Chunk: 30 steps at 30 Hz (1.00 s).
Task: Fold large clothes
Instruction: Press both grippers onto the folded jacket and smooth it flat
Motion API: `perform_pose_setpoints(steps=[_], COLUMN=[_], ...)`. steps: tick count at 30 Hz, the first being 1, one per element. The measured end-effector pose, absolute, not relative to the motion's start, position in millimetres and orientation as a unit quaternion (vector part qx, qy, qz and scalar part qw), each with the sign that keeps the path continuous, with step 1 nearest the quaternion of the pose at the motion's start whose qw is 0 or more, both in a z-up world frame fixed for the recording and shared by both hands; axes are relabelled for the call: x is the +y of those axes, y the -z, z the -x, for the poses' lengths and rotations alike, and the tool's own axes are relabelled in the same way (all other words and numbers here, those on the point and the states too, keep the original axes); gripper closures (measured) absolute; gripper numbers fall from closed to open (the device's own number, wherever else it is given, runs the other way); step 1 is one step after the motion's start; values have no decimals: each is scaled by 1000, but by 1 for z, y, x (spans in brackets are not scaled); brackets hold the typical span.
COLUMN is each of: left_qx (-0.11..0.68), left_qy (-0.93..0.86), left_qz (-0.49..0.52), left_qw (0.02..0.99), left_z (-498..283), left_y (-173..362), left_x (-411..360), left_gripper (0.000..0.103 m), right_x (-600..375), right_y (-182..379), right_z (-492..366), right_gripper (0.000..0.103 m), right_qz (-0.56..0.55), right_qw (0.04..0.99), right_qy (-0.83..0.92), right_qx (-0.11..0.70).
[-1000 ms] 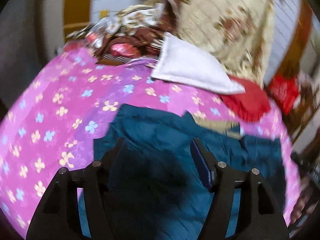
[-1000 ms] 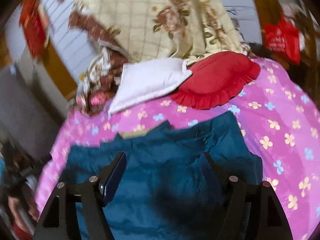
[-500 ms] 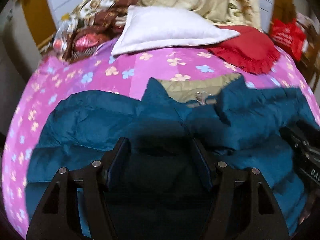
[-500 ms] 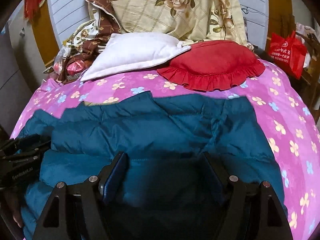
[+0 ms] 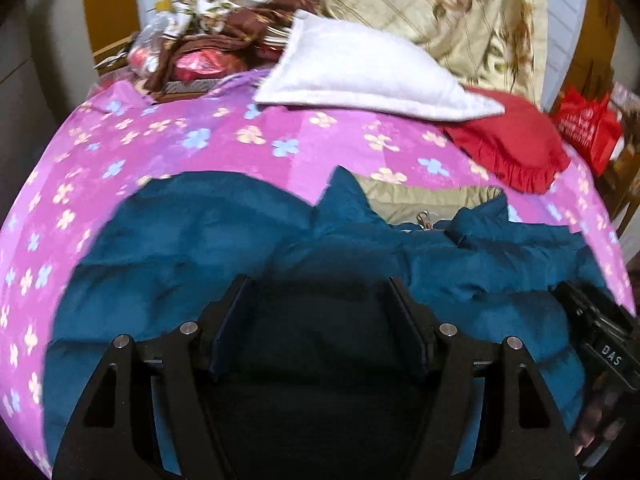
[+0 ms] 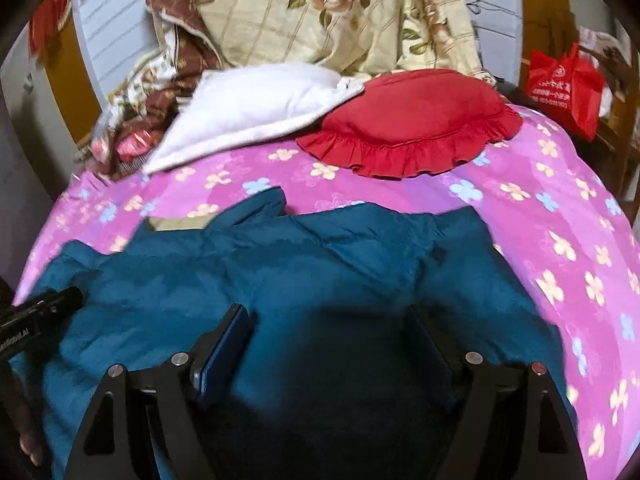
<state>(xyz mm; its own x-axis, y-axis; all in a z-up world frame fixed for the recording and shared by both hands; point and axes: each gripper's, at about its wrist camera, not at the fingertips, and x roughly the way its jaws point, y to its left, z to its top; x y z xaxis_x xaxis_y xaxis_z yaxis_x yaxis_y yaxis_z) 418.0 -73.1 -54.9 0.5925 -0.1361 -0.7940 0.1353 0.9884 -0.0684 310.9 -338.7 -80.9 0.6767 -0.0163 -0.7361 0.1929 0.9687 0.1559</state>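
Left wrist view: left gripper point(image 5: 320, 304) hangs low over teal padded jacket point(image 5: 192, 248), fingers spread apart, nothing pinched between them, pads not pressing cloth. Jacket lies flat on the bed's pink flowered sheet point(image 5: 168, 140), filling the area under and ahead of the gripper. Collar ahead of the fingertips, olive lining point(image 5: 416, 196) showing there with a metal zip pull point(image 5: 425, 218) beside it. Farther ahead sit a white pillow point(image 5: 360, 68) and, ahead-right, a red frilled cushion point(image 5: 516, 144); cream rose-print quilt point(image 5: 448, 12) piled behind them. Red bag point(image 5: 588, 128) far right, off the bed. Black body of the other gripper at the right edge, resting over the jacket.

Right wrist view: right gripper point(image 6: 332, 320) also low over the jacket point(image 6: 320, 264), jaws opening, wide apart, cloth below them but nothing gripped. Jacket spreads under, ahead and left of it; pink sheet point(image 6: 560, 240) bare to the right. White pillow point(image 6: 256, 108) ahead-left, red cushion point(image 6: 412, 120) straight ahead, quilt point(image 6: 320, 8) behind. Red bag point(image 6: 564, 84) far ahead-right. Left gripper's black body pokes in from the left edge, on the jacket; a fingertip of the person's hand point(image 6: 30, 446) visible at lower left.
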Motion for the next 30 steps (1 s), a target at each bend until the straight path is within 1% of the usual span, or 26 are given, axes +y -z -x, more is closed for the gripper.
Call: perform_pose_setpoints(steps=[4,10,13,16,20,25,27,30], left_qx=[428,447,452,454,436,457,465,462], left_qy=[47,-23,-27,-17,8,6,7,13], left_qz=[4,11,23,44,58,76,103,103], left_qw=[903,894,891,889,898,886,879,881], left_z=[-400,-394,-391,-380,-356,-348,-347,-338], left_y=[44,65,70,63,53,83,87,74], left_x=[-31,35,48,54,66,86,92,91], left_gripper=[35,35,34,34,34,33,33,34], right_x=[-346,-370,-383,-391,-391,-399,-411,-423], right_y=[72,83,90,83,71,99,109,104], right_z=[-267,-248,-249,-239,-207,-196,-196,-186], right_gripper=[25,25,25,25,25,24,21,21], right_qz=[-110,-107,-112,-133,-158,-166,-204,-254], right_qw=[915,912,904,900,909,897,888,877], right_qy=[52,92,123,127,99,117,108,100], right_qx=[384,385,393,394,372,392,399,395])
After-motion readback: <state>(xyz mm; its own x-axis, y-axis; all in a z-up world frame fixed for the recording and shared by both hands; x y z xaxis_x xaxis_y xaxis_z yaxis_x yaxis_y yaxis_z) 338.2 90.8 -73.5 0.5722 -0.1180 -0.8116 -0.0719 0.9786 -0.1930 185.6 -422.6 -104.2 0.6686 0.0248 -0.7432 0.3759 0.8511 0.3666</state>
